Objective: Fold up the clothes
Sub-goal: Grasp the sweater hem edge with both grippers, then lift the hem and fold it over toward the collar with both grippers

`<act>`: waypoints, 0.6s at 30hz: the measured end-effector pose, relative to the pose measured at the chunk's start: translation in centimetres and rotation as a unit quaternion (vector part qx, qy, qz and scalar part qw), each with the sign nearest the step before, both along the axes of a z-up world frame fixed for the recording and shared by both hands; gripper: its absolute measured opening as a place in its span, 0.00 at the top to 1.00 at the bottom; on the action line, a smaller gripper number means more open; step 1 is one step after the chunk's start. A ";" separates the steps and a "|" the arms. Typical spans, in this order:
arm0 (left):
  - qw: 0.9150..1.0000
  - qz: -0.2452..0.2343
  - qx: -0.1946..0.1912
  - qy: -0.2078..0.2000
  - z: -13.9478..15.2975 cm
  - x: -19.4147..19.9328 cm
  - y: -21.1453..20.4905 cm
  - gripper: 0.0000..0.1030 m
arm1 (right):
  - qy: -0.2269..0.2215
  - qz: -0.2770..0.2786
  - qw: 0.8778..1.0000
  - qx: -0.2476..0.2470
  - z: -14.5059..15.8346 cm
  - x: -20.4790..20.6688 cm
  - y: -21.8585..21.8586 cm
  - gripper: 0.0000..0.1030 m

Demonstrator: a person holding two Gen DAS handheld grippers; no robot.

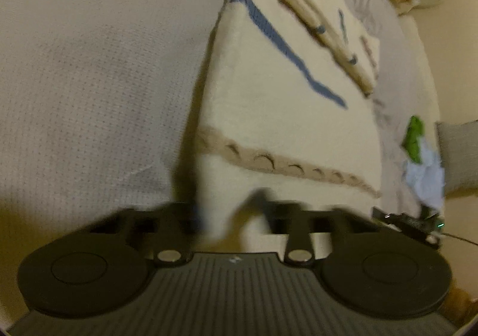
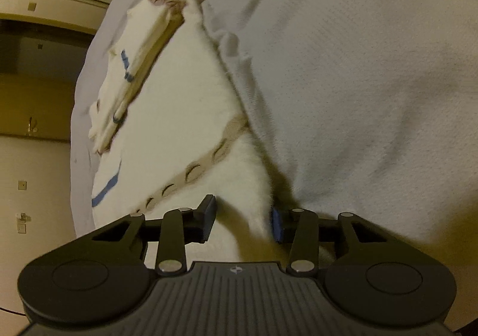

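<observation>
Cream knit sweater (image 1: 269, 103), blue stripes, tan scalloped band: spread on pale grey bedspread (image 1: 89, 67). Left gripper (image 1: 231, 216): clamped onto the sweater's near hem corner. Right gripper (image 2: 242, 216): pinching the opposite hem corner, fabric bunched between the fingers.

Pale grey textured bedspread (image 1: 89, 67), green and light blue crumpled cloths (image 1: 418, 156) near its edge, cream wall (image 2: 35, 171)

bed (image 1: 89, 67) w/ pale cover | on it: cream garment (image 1: 283, 127), green/blue cloth bits (image 1: 418, 156)
</observation>
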State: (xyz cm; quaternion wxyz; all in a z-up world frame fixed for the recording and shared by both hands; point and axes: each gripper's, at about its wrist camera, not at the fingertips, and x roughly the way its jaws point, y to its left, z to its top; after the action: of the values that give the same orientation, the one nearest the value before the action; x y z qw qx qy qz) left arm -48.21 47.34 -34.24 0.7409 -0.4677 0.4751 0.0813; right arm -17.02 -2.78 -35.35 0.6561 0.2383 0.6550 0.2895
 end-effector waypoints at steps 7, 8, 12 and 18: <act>0.996 -0.030 0.048 -0.069 7.0 -0.3 -1.0 0.95 | 0.023 -0.072 0.996 0.049 3.7 -0.2 -0.9 0.91; 0.995 -0.031 0.056 -0.083 8.4 -0.7 -1.0 0.95 | 0.018 -0.076 0.995 0.056 4.8 -0.4 -1.2 0.91; 0.988 -0.053 0.072 -0.125 12.2 -2.5 -1.9 0.95 | -0.008 -0.054 0.996 0.073 9.0 -1.1 -2.2 0.93; 0.987 -0.080 0.045 -0.129 14.3 -7.7 -4.4 0.95 | -0.021 -0.060 0.998 0.027 13.1 -5.8 -5.6 0.93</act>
State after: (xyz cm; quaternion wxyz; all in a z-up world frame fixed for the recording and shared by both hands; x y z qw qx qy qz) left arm -55.86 42.94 -19.96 0.8203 -0.4011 0.4073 -0.0182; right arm -22.80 -8.35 -22.25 0.6790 0.2885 0.6178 0.2720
